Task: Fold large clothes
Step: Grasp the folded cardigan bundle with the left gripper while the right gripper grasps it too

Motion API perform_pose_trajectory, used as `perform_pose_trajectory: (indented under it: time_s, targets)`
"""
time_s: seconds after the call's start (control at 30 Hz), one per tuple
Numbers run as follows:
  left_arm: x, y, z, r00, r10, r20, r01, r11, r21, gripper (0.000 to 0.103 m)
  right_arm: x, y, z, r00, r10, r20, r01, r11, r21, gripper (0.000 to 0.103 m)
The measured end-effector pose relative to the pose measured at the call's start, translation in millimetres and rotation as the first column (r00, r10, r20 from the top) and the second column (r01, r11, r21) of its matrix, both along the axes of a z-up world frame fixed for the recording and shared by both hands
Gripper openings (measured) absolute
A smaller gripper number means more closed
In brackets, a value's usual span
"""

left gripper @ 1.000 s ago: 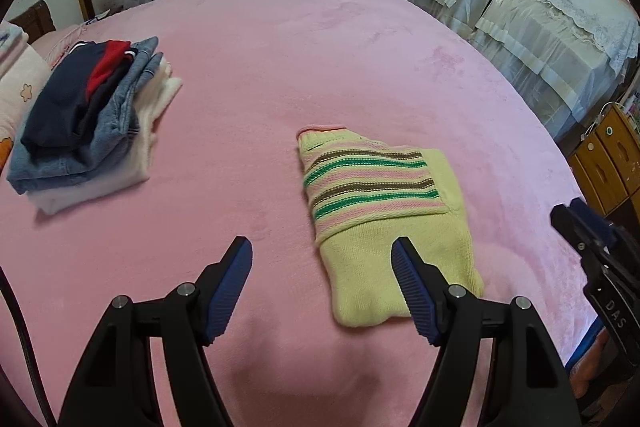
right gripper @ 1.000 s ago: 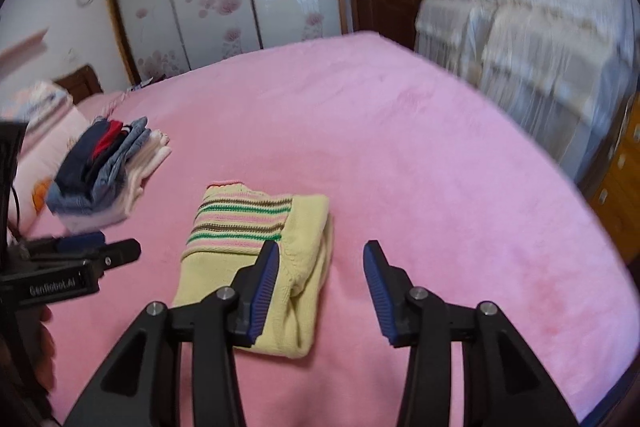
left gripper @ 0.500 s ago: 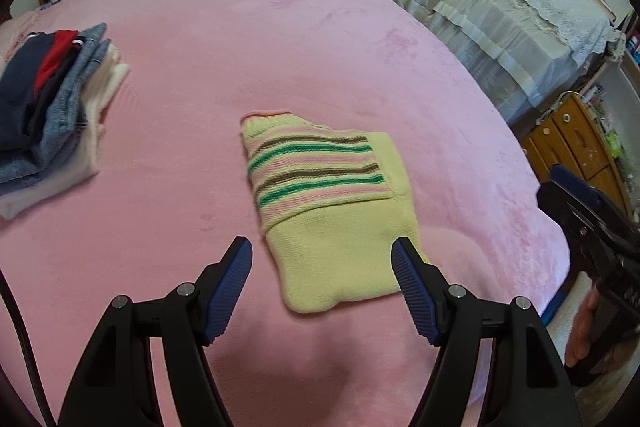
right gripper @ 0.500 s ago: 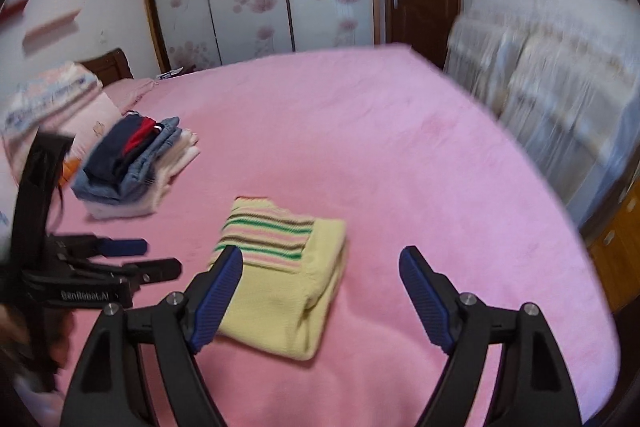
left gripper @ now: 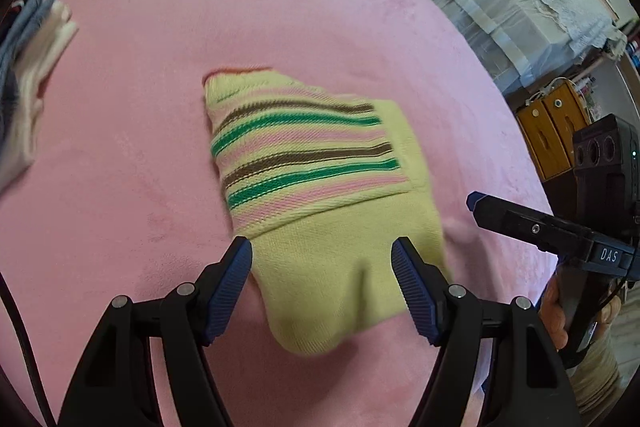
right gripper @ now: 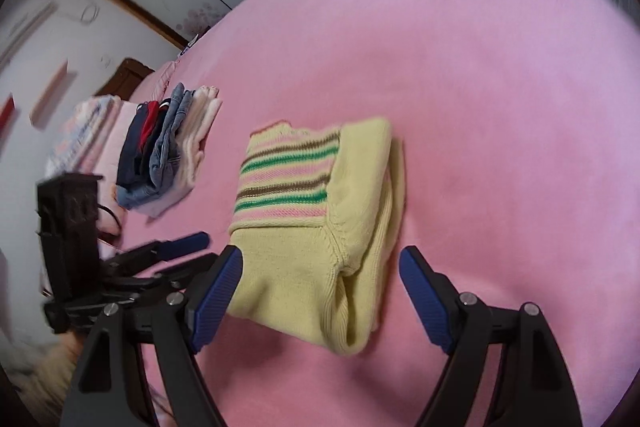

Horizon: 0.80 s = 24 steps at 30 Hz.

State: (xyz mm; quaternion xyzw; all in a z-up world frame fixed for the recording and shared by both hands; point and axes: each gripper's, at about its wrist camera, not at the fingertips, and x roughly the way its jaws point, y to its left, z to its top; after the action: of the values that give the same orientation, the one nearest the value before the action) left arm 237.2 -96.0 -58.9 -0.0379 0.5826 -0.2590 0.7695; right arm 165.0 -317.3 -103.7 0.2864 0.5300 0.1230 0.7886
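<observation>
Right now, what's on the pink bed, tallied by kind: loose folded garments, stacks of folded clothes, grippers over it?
Folded garments lying alone: 1, the yellow striped sweater
Stacks of folded clothes: 1, the pile beside it, apart
Grippers over the bed: 2, left gripper and right gripper, both open
Total: 4

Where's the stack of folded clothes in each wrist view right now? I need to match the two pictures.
Left wrist: stack of folded clothes is cut off at the far left edge, mid-height.
Right wrist: the stack sits left of centre, whole.
Shared landmark: the folded striped yellow sweater, to the stack's right in both views.
</observation>
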Motion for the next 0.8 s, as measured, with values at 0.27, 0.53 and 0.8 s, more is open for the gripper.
perform_pose_trajectory:
  time_s: [0.27, 0.53, 0.8]
  targets:
    - [16, 8, -43, 0.997, 0.023, -0.079, -0.027, 0.998, -0.05, 0.071, 11, 3, -54, 0.998, 0.01, -0.065, 0.0, 0.989, 0.15, 0.081]
    - [24, 23, -73, 0.989, 0.027, -0.145, -0.053, 0.982, -0.181, 0.072, 14, 8, -71, 0.999, 0.016, -0.046, -0.006, 0.978, 0.208, 0.083]
    - [24, 15, -81, 0.992, 0.004, -0.127, -0.029, 0.98, -0.195, 0.074, 14, 6, -77, 1.0, 0.025, -0.012, -0.023, 0.983, 0.184, 0.073]
